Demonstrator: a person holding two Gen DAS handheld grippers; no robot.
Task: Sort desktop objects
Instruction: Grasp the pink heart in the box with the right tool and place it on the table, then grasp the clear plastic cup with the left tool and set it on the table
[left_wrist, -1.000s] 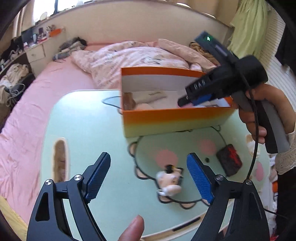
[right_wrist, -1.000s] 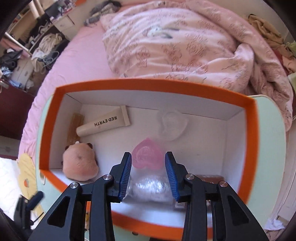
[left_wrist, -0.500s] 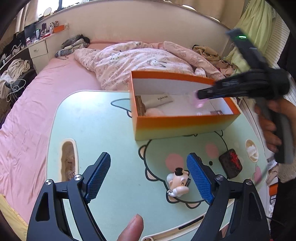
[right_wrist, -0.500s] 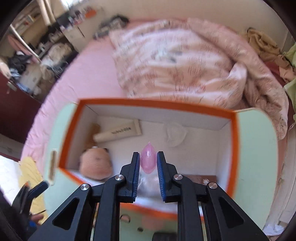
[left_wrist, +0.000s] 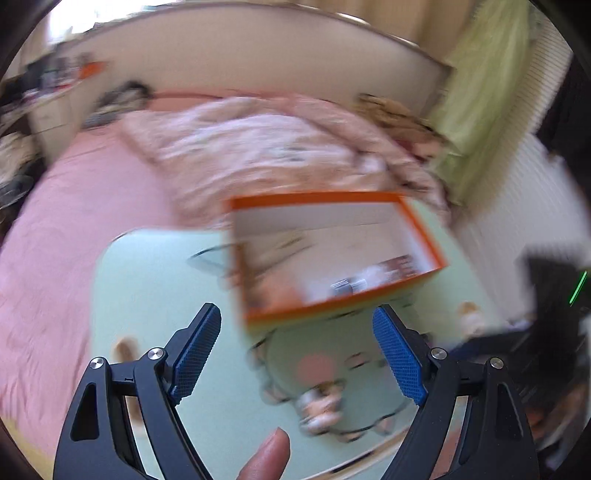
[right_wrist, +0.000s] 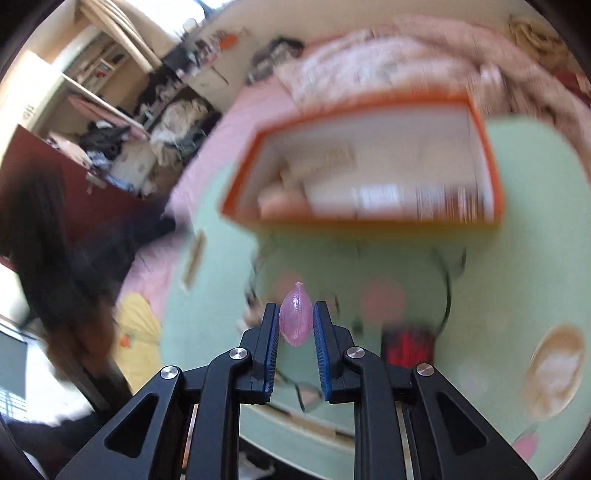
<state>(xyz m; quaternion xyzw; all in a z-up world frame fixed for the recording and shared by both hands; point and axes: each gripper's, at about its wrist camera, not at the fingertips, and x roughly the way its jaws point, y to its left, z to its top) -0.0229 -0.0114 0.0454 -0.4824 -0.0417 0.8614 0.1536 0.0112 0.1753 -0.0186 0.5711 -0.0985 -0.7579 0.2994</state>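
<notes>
Both views are motion-blurred. The right gripper (right_wrist: 295, 321) is clamped on a small pink translucent object (right_wrist: 294, 318), pinched between its blue pads and held above the pale green desk (right_wrist: 517, 236), on the near side of the orange box (right_wrist: 369, 221) and clear of it. The box sits on the desk with its contents too blurred to identify. The left gripper (left_wrist: 295, 350) stands wide apart with nothing between its pads, above the desk's cartoon print. A small figurine (left_wrist: 319, 406) lies on the desk below it. A fingertip (left_wrist: 266, 461) shows at the bottom edge.
</notes>
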